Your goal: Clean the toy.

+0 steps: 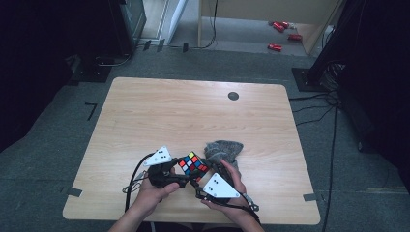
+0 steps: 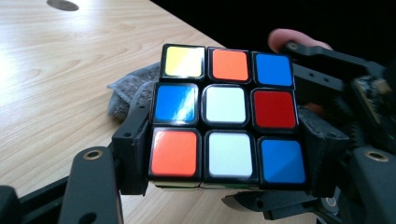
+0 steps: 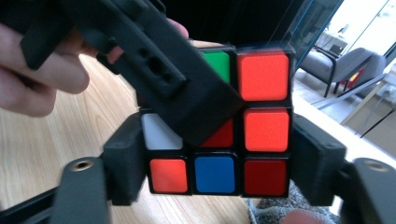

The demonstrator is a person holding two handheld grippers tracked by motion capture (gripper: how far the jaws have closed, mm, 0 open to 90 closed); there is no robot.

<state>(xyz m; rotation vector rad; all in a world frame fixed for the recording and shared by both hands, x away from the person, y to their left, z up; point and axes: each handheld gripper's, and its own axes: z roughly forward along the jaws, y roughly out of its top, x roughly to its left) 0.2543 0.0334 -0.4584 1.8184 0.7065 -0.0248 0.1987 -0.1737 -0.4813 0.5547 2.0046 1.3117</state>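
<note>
The black-framed plastic puzzle cube (image 2: 226, 116) shows yellow, orange, blue, white and red stickers on one face. The crumpled fabric cloth (image 1: 222, 149) is grey. The wooden table (image 1: 159, 116) is pale, light-grained.

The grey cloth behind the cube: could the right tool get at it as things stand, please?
Probably not at once. The right tool has the cube between its jaws, as does the left tool. The grey cloth lies uncovered just beyond, so letting go would free the way.
</note>
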